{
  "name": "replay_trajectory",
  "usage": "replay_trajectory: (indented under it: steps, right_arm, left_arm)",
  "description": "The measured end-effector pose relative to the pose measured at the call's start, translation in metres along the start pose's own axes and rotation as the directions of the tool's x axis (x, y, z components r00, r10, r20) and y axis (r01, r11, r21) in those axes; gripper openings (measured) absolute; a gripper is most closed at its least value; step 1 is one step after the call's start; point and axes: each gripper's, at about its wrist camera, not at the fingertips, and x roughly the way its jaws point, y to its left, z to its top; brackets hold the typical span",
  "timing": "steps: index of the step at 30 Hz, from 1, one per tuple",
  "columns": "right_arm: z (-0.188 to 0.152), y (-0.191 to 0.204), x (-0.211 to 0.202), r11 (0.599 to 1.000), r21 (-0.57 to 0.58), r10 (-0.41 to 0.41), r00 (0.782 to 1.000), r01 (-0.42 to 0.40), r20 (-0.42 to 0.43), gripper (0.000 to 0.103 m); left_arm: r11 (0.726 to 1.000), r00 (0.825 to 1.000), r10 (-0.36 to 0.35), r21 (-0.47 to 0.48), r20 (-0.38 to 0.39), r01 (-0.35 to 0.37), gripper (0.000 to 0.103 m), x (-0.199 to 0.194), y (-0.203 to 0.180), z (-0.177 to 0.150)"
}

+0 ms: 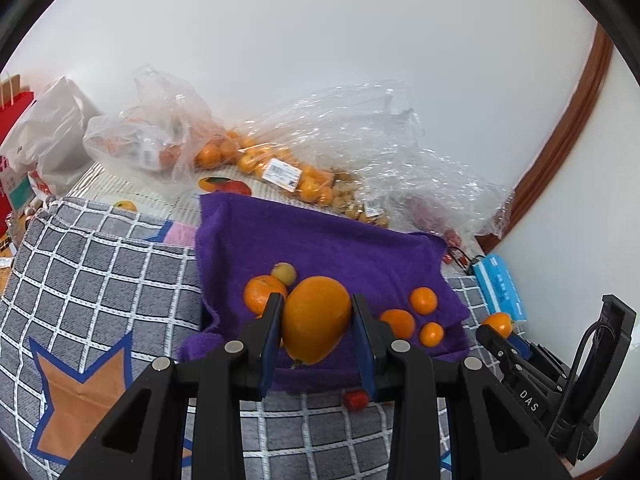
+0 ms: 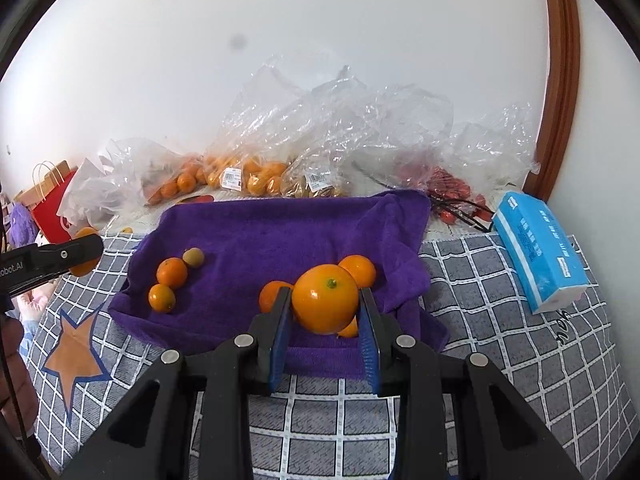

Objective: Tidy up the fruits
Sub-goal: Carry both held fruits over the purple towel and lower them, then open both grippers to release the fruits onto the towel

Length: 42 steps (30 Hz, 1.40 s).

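Observation:
My left gripper (image 1: 316,300) is shut on a large oval orange (image 1: 316,328), held just above the near edge of a purple towel (image 1: 320,240). An orange (image 1: 262,294) and a small yellowish fruit (image 1: 284,273) lie on the towel at its left, and three small oranges (image 1: 423,300) lie at its right. My right gripper (image 2: 326,292) is shut on a round orange (image 2: 325,304) over the towel's (image 2: 280,232) near right part, with small oranges (image 2: 359,270) behind it. Each view shows the other gripper at its edge, gripping its fruit.
Clear plastic bags of oranges (image 2: 256,176), brown fruits and red tomatoes (image 2: 448,188) line the wall behind the towel. A blue tissue pack (image 2: 536,248) lies at the right. A grey checked cloth (image 2: 480,280) covers the surface. A red paper bag (image 2: 52,208) stands far left.

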Motion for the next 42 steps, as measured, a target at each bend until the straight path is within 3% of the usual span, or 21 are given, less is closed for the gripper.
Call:
replay_trajectory:
  steps: [9, 18, 32, 42]
  right_arm:
    - [0.006, -0.003, 0.046, 1.000, 0.002, 0.017, 0.999, -0.017, -0.050, 0.032]
    - [0.007, -0.011, 0.087, 0.999, 0.028, 0.035, 0.994, -0.032, -0.108, 0.032]
    - [-0.002, -0.017, 0.100, 0.999, 0.036, 0.044, 0.990, -0.039, -0.132, 0.032]
    - [-0.004, -0.015, 0.088, 0.999, 0.008, 0.044, 0.991, -0.043, -0.124, 0.032]
  left_arm:
    - [0.997, 0.999, 0.042, -0.061, -0.029, -0.044, 0.032, 0.019, 0.030, 0.008]
    - [0.997, 0.998, 0.037, -0.060, -0.054, -0.040, 0.032, 0.039, 0.033, 0.014]
    - [0.999, 0.990, -0.037, -0.011, -0.137, 0.035, 0.032, 0.077, 0.005, 0.003]
    - [0.999, 0.975, 0.005, 0.039, -0.220, 0.004, 0.032, 0.107, -0.016, -0.014]
